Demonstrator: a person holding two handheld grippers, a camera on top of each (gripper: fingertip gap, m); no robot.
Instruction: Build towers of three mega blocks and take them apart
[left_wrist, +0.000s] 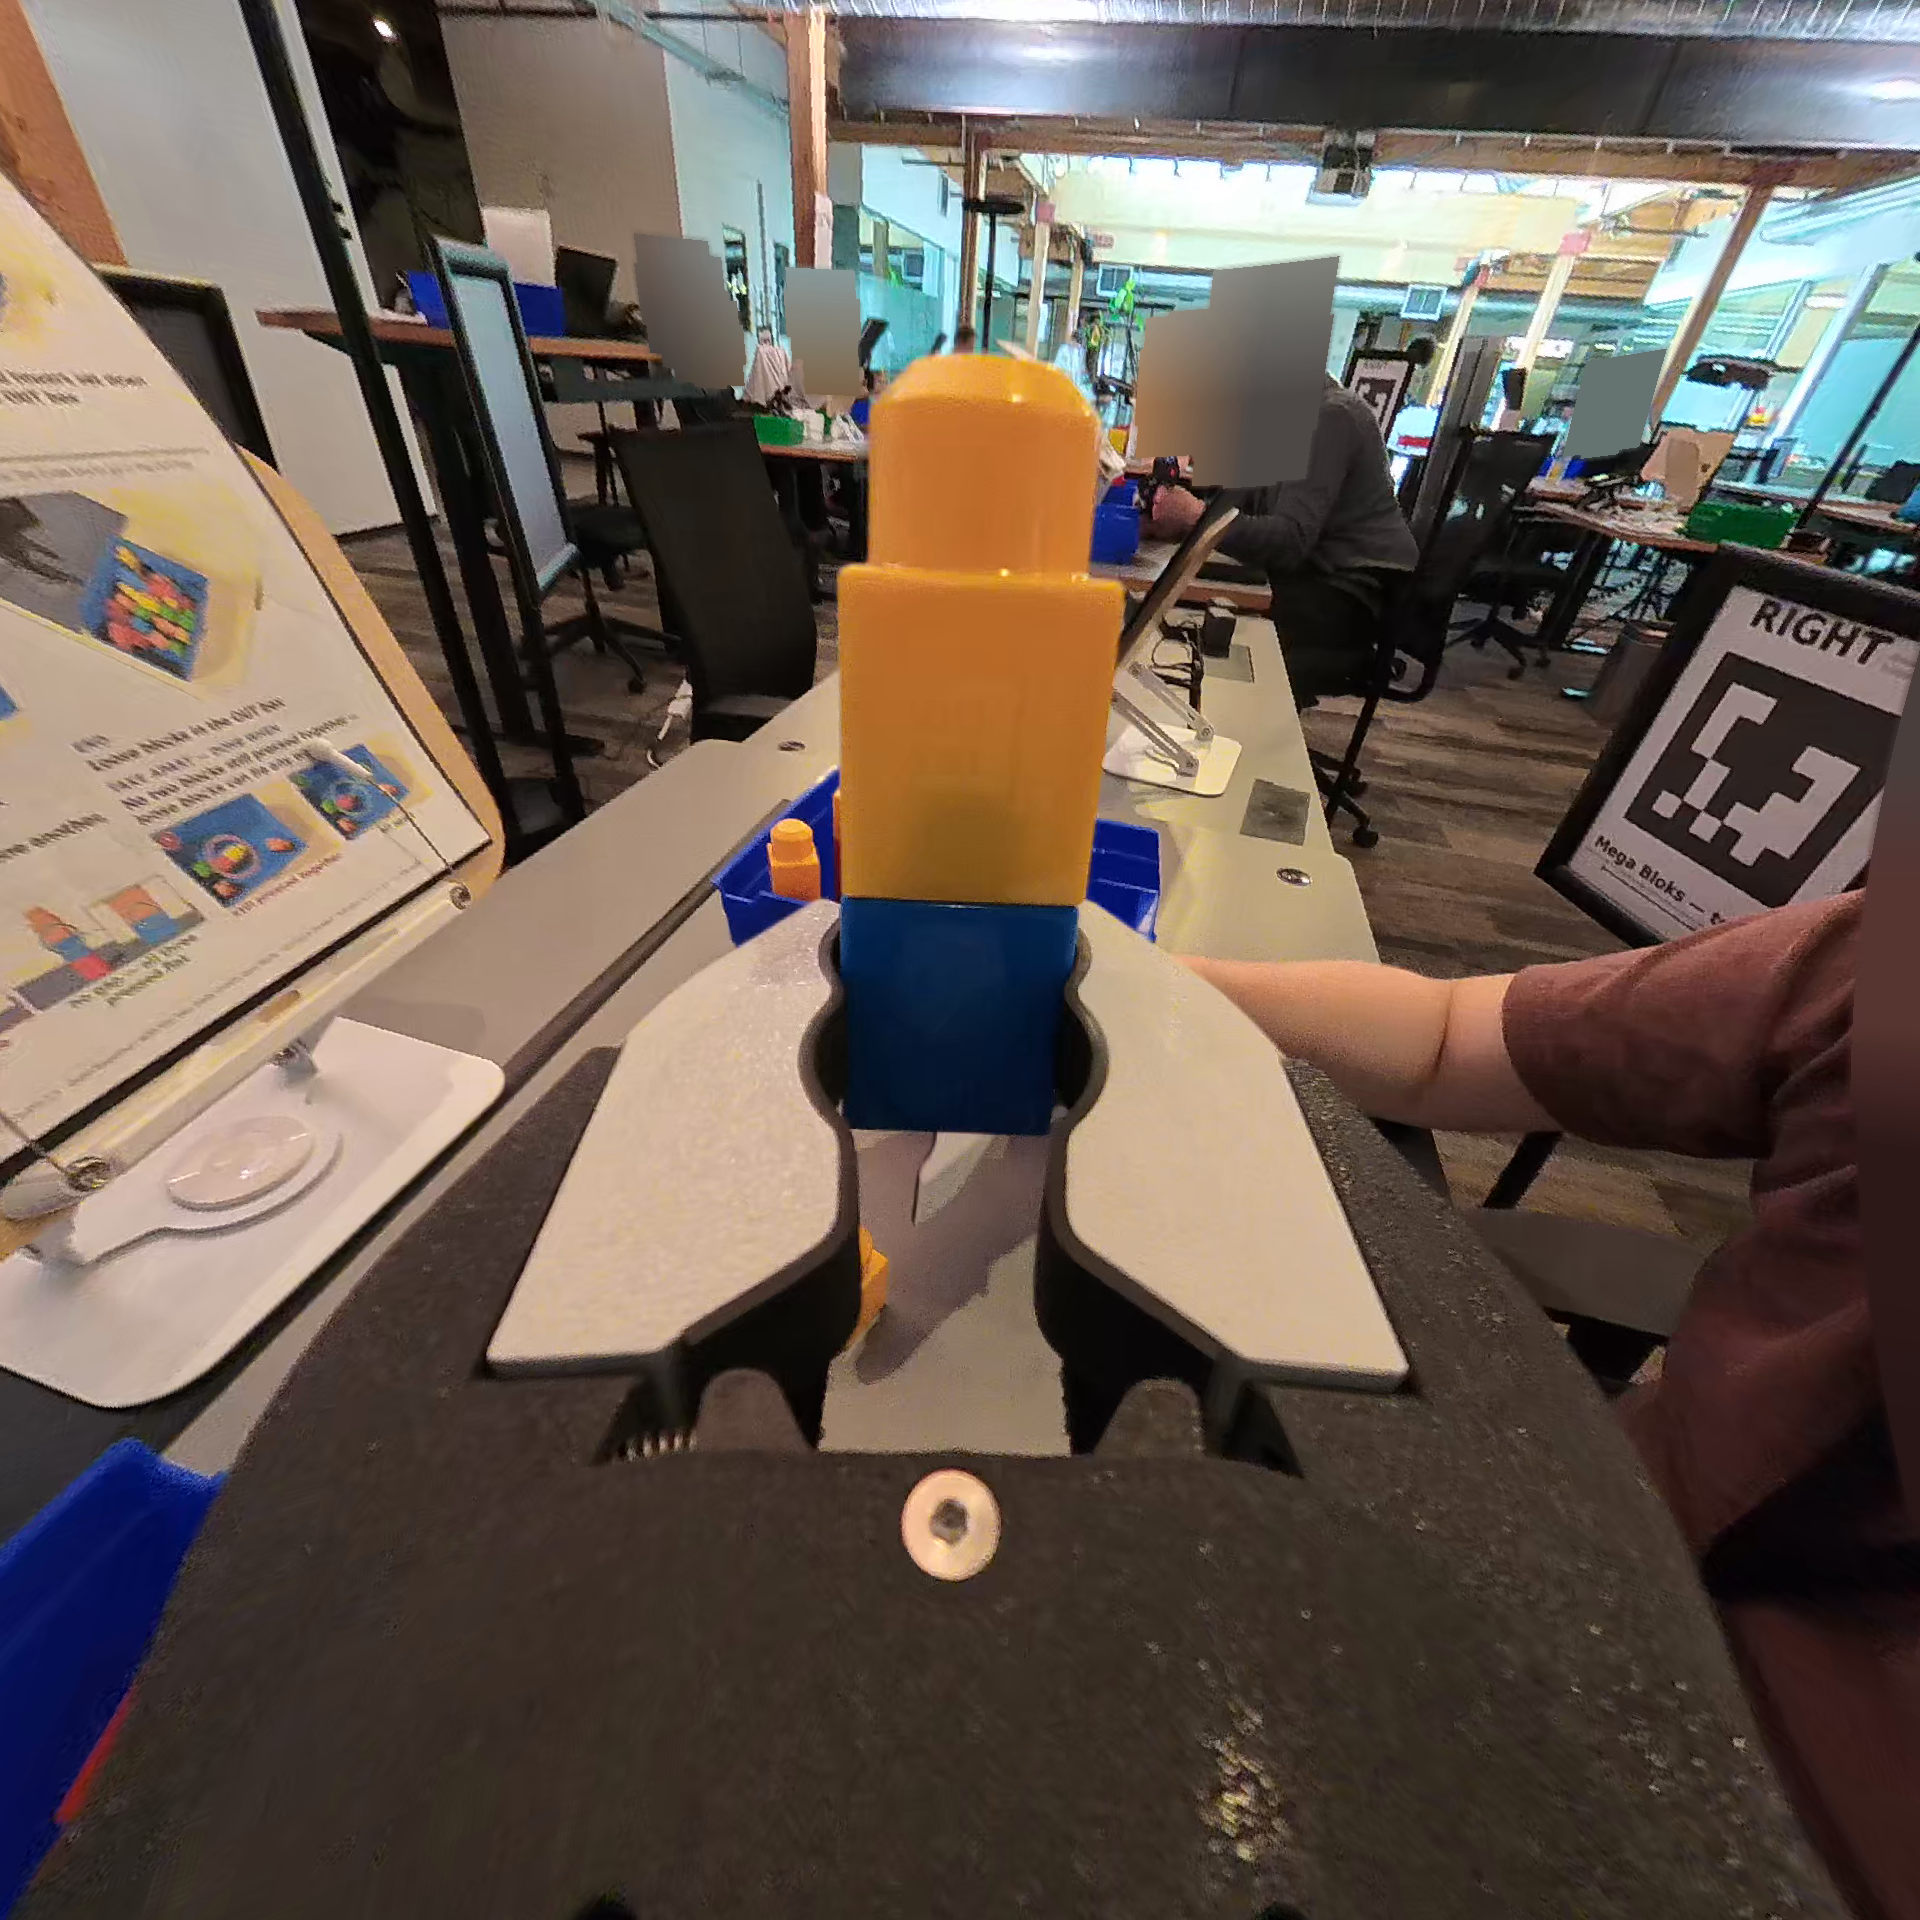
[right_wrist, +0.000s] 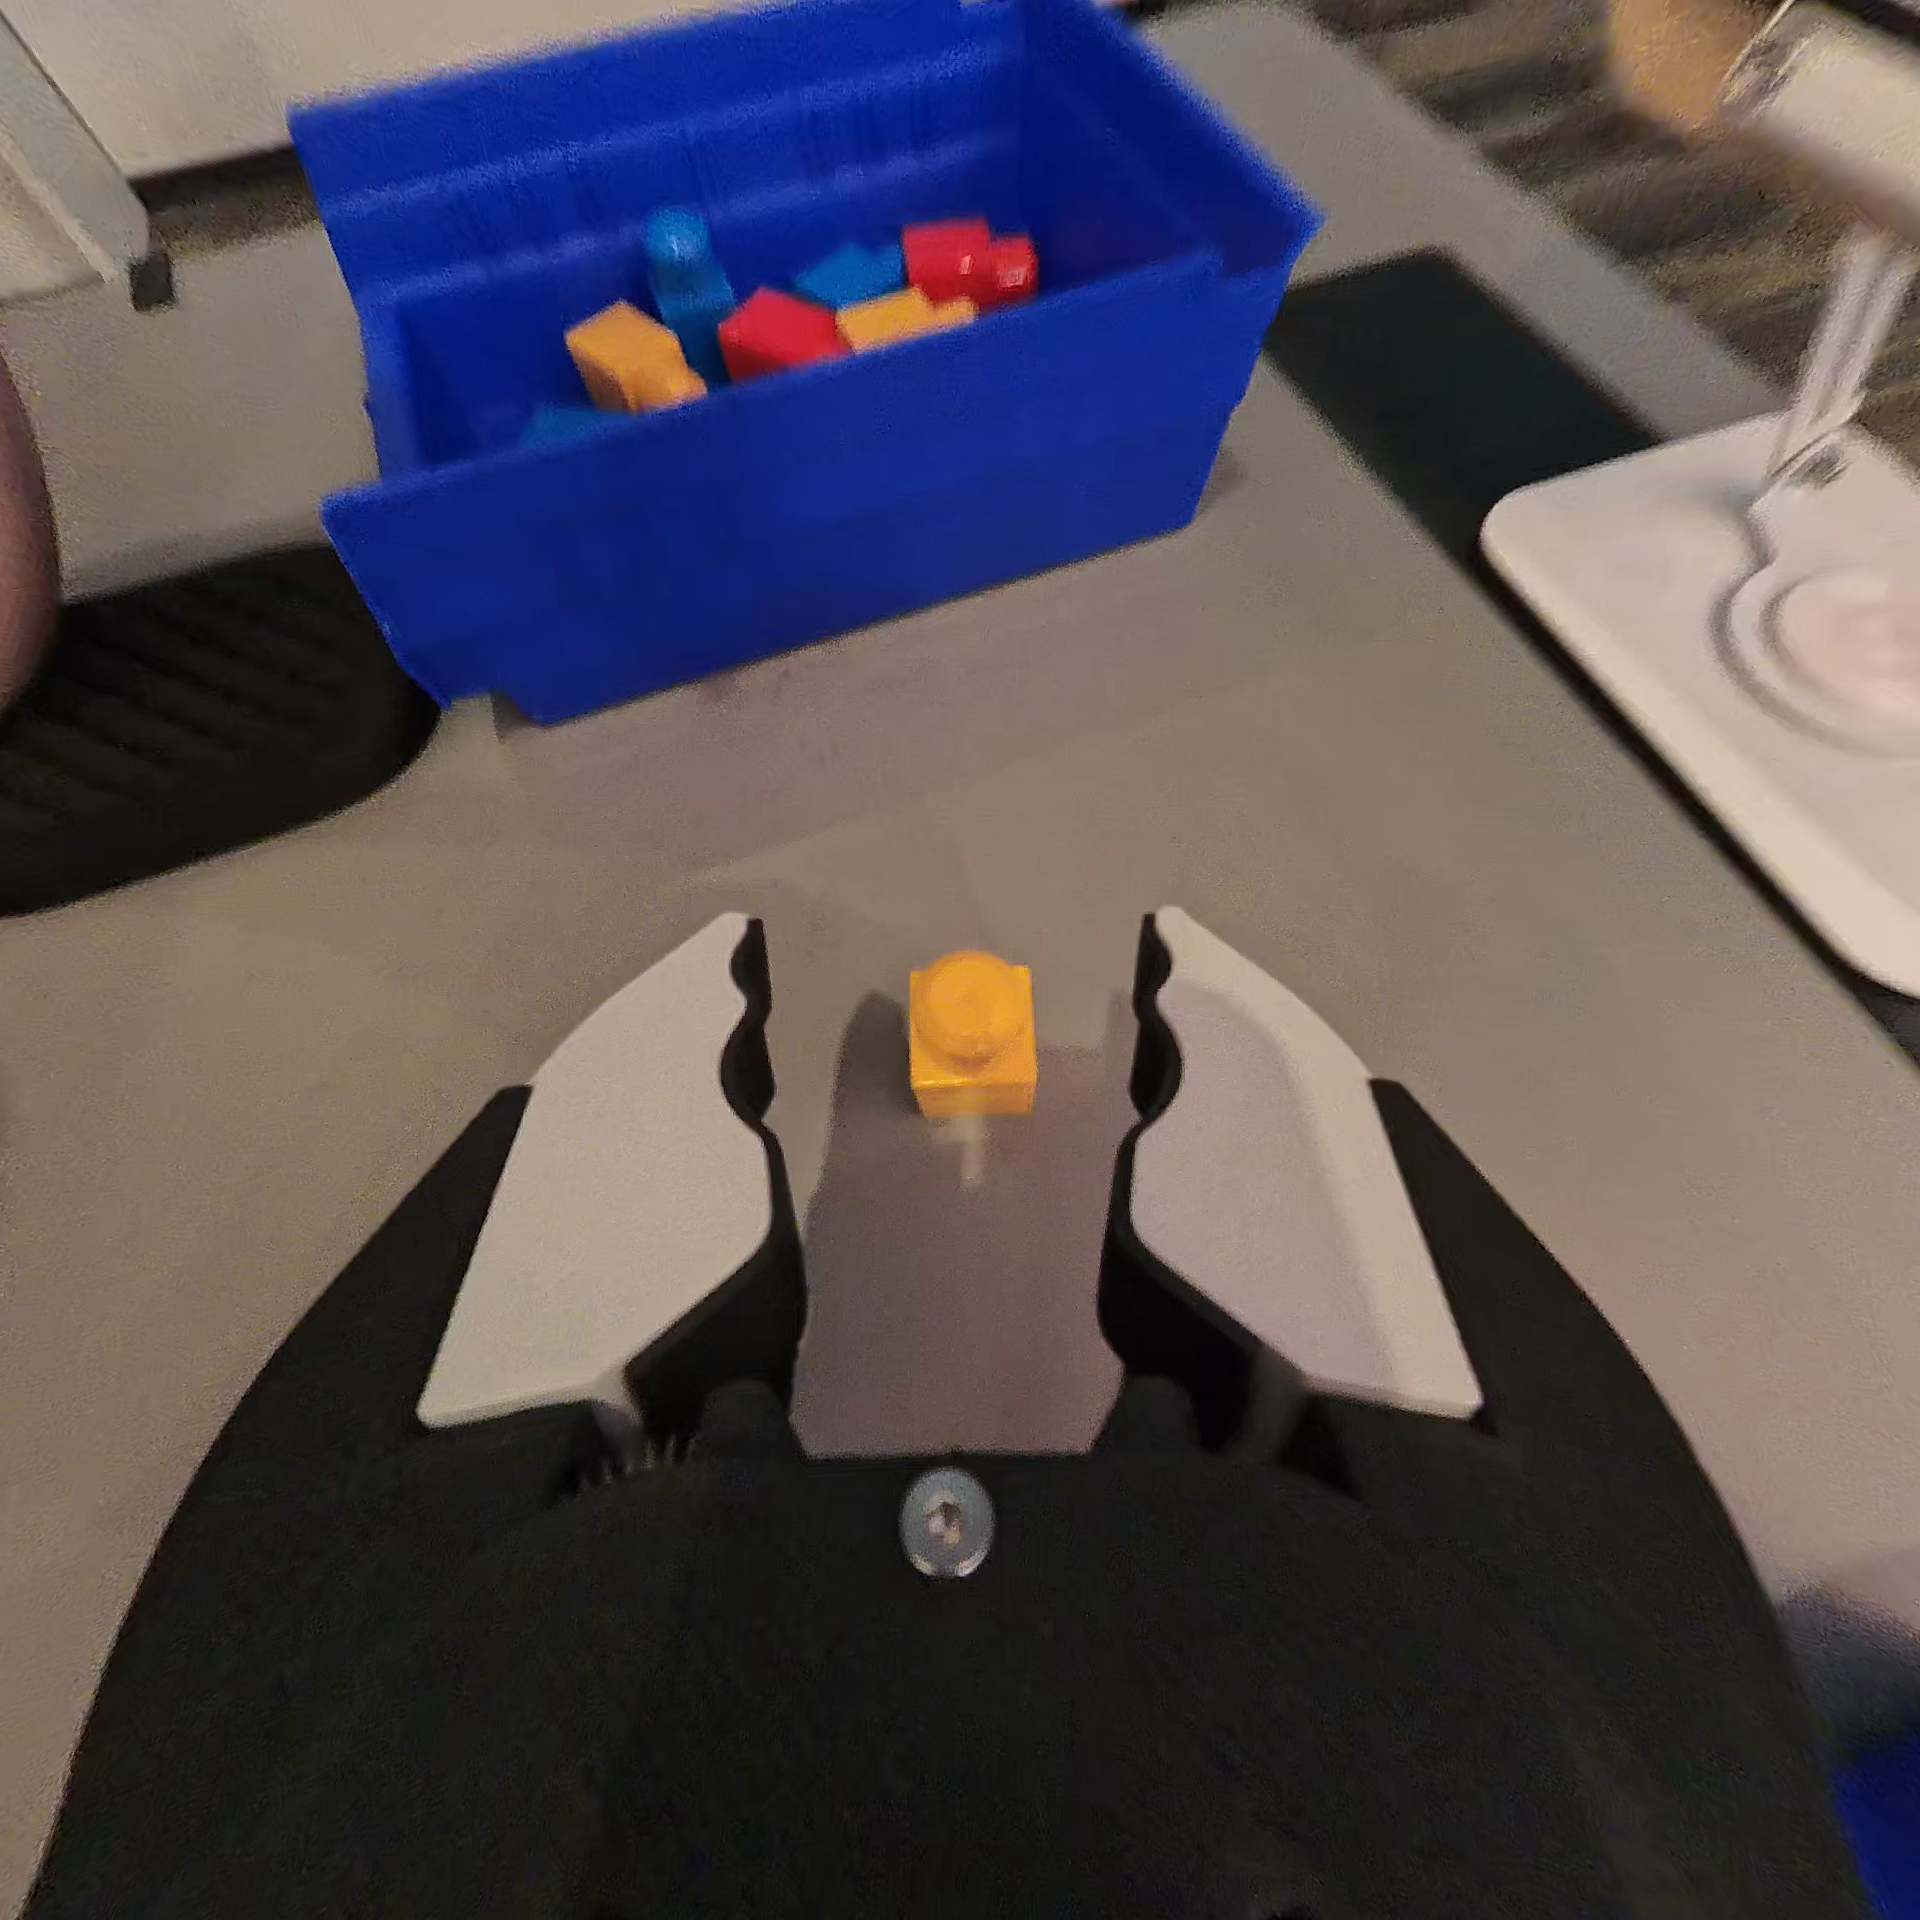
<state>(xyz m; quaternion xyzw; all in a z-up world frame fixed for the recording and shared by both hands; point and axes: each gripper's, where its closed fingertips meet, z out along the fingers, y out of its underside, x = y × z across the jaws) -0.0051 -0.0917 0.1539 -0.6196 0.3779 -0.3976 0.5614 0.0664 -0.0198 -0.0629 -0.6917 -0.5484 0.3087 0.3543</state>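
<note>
Blocks: left claw (left_wrist: 951, 1023) grips blue block (left_wrist: 951, 1023) under yellow | right claw (right_wrist: 951, 1023) spread, clear gaps beside seemingly standing yellow block (right_wrist: 971, 1039)

Left level outward, right downward (close)

Two grippers (left_wrist: 956, 1023), two blue bins (right_wrist: 790, 540), one loose yellow block (right_wrist: 971, 1044).

An open workshop with a wood-plank floor (left_wrist: 1475, 862), black office chairs (left_wrist: 727, 582) and long desks (left_wrist: 1621, 520).
</note>
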